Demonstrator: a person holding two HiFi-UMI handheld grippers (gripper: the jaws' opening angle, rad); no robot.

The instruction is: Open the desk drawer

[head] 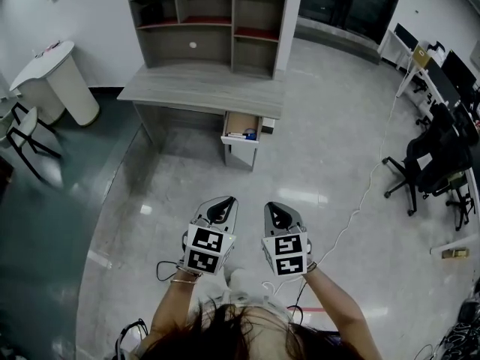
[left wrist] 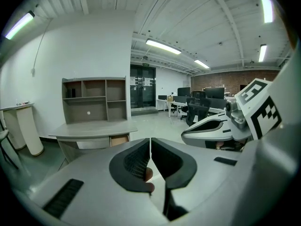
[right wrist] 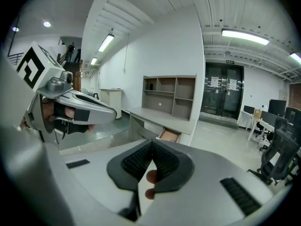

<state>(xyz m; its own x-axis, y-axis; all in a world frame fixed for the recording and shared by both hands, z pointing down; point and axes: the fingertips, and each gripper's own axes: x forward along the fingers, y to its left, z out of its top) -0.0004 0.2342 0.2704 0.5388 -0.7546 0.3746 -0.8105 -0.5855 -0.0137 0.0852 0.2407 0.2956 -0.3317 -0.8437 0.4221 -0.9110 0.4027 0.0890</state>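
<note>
finds the pale wooden desk drawer (head: 241, 130) already pulled out under the right end of the grey hutch desk (head: 202, 88), well apart from the left gripper (head: 222, 202) and right gripper (head: 281, 210), both pressed together, empty. risks dragging it off its runners if tugged further.

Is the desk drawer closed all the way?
No, the drawer sticks out from under the desk, and the head view looks right down into it.

Bright, even indoor light; strong fisheye.
Ceiling strip lights (left wrist: 162, 46) throw pale glare on the glossy floor (head: 303, 196); edges bend and darken in both gripper views; shadows faint.
</note>
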